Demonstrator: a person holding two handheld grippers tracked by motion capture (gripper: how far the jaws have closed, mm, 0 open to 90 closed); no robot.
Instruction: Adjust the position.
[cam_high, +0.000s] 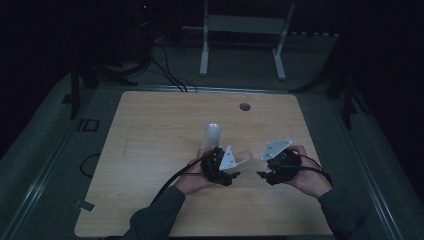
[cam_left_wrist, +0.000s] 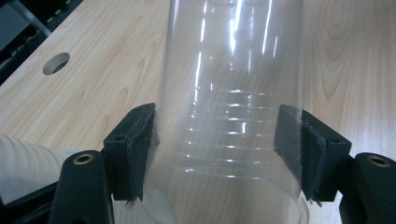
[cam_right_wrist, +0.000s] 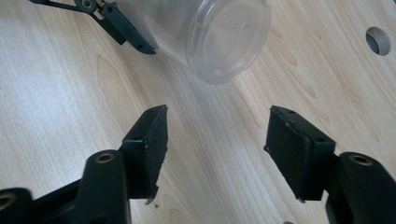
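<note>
A clear plastic cup (cam_left_wrist: 233, 93) lies sideways between the jaws of my left gripper (cam_left_wrist: 224, 128), and both pads press on its ribbed wall. In the high view this cup (cam_high: 246, 161) sticks out to the right of the left gripper (cam_high: 234, 175), just above the table. Its round base (cam_right_wrist: 229, 32) faces my right gripper (cam_right_wrist: 217, 128), which stands open a short way off with only bare wood between its fingers. In the high view the right gripper (cam_high: 264, 175) points left, toward the left one.
A whitish, ribbed cup or stack of cups (cam_high: 213, 133) rests just behind the left gripper, and its side (cam_left_wrist: 25, 163) is close to the left jaw. A round cable hole (cam_high: 244, 106) is at the table's far side. Cables trail from both grippers.
</note>
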